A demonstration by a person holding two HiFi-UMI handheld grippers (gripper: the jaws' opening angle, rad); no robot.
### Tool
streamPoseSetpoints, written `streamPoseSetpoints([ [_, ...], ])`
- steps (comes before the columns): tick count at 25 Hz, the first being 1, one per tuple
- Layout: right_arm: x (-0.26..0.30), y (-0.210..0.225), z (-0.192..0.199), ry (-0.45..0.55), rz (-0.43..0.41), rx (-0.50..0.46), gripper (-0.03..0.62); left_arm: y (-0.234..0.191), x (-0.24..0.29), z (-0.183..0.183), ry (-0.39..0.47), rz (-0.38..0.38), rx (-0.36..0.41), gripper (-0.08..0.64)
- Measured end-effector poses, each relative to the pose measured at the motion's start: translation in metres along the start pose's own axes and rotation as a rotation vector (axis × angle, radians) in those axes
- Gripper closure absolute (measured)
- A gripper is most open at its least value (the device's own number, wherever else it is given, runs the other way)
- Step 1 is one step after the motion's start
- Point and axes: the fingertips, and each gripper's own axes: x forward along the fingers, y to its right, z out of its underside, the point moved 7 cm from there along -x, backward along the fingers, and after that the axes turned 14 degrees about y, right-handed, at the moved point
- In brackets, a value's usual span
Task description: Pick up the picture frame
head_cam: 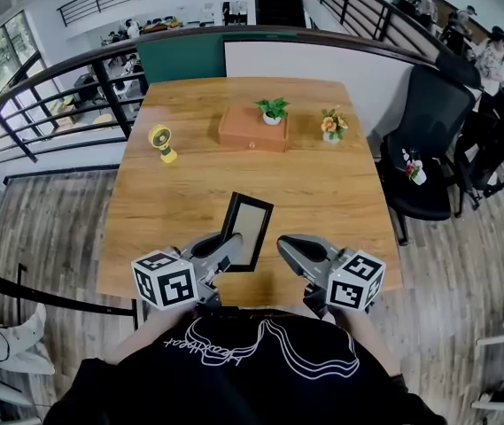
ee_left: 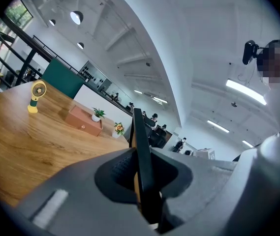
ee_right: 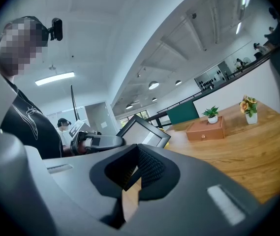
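Note:
The black picture frame (head_cam: 248, 229) is tilted upright over the near edge of the wooden table (head_cam: 322, 193). My left gripper (head_cam: 231, 249) is shut on its lower left edge. In the left gripper view the frame (ee_left: 140, 146) runs edge-on between the closed jaws of the left gripper (ee_left: 141, 181). My right gripper (head_cam: 285, 244) hovers just right of the frame, shut with nothing in it. The right gripper view shows the right gripper (ee_right: 134, 175) with its jaws together, and beyond it the frame (ee_right: 142, 132) and the left gripper (ee_right: 98, 142).
Farther back on the table stand a yellow mini fan (head_cam: 161, 142), a brown box (head_cam: 253, 129) with a small potted plant (head_cam: 272, 110), and a flower pot (head_cam: 332, 124). A black office chair (head_cam: 429, 140) is right of the table; a railing (head_cam: 48, 104) curves behind.

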Motion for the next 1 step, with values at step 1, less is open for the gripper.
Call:
streamPoseSetpoints([
  [1,-0.0021,0.0002,-0.0007,0.004,0.002,0.005,0.569,0.0015,0.0011,0.0004,-0.001,0.002,0.000,0.505],
])
